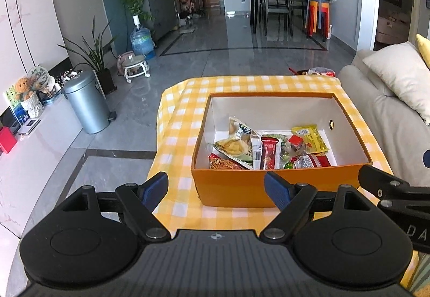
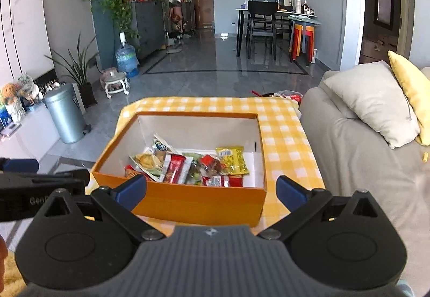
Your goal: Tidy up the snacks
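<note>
An orange box (image 1: 236, 189) with a white inside stands on a yellow checked tablecloth (image 1: 185, 114). Several snack packets lie heaped in it, among them a red bar (image 1: 268, 156) and a yellow packet (image 1: 310, 138). My left gripper (image 1: 216, 190) is open and empty, hovering in front of the box's near wall. In the right wrist view the same box (image 2: 204, 203) and its snack packets (image 2: 188, 165) sit just ahead. My right gripper (image 2: 212, 190) is also open with nothing between its blue pads. Part of each gripper shows at the edge of the other's view.
A grey sofa (image 2: 362, 151) with a white cushion (image 2: 373, 98) borders the table on the right. More snack wrappers (image 1: 319, 71) lie at the table's far edge. A metal bin (image 1: 86, 103), plants and a water bottle stand left; dining chairs are far behind.
</note>
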`<state>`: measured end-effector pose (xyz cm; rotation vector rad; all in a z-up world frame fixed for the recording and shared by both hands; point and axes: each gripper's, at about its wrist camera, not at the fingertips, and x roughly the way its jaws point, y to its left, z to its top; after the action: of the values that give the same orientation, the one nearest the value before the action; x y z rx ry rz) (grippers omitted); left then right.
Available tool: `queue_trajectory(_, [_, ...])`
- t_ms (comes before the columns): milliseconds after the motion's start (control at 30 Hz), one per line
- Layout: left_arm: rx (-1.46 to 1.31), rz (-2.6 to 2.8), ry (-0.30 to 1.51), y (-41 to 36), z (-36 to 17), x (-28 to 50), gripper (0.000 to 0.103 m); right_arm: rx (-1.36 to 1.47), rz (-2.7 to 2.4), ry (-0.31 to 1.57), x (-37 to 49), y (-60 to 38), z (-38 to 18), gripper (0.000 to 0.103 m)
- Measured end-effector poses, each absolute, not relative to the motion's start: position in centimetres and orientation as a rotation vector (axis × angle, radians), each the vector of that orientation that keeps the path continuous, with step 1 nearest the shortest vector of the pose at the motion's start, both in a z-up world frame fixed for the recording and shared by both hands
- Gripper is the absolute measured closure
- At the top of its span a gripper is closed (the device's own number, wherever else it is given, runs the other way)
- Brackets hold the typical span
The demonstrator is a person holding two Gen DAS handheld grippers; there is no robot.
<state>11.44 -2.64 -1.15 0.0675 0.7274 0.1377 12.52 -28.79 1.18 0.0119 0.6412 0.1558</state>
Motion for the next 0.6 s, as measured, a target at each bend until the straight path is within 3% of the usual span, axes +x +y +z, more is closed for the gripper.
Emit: queue_trajectory(600, [0.057, 0.135, 0.745, -2.31, -1.48, 11.74, 0.008, 0.036, 0.162, 0.708, 13.25, -29.00, 0.72, 0.004])
